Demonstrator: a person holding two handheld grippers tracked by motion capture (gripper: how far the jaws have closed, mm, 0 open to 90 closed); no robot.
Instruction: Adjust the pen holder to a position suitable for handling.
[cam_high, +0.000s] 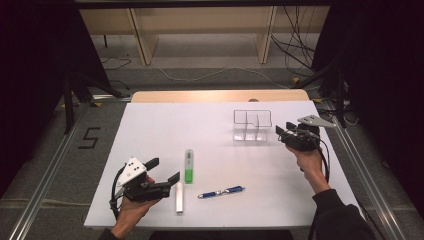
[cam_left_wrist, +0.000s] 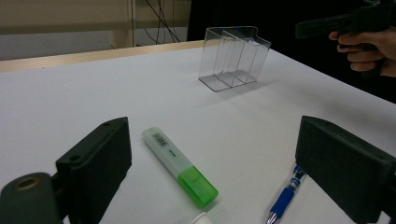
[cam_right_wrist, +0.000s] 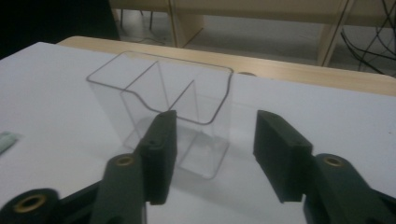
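Clear plastic organizer (cam_high: 252, 125) near far bench (cam_high: 150, 125) edge, right tongs (cam_high: 281, 134) beside it, half apart, empty, left tongs (cam_high: 163, 170) wide apart over green highlighter (cam_high: 188, 166).

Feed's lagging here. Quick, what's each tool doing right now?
Left tool: open, holding nothing, above the highlighter.
Right tool: open, holding nothing, beside the clear holder.

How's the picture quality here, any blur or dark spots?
High view: white table evenly lit, surroundings dark, clear organizer faint. Left gripper view: highlighter fairly sharp, near jaws soft. Right gripper view: the right hand-held gripper looks blurred up close, and the organizer's edges show as thin lines.
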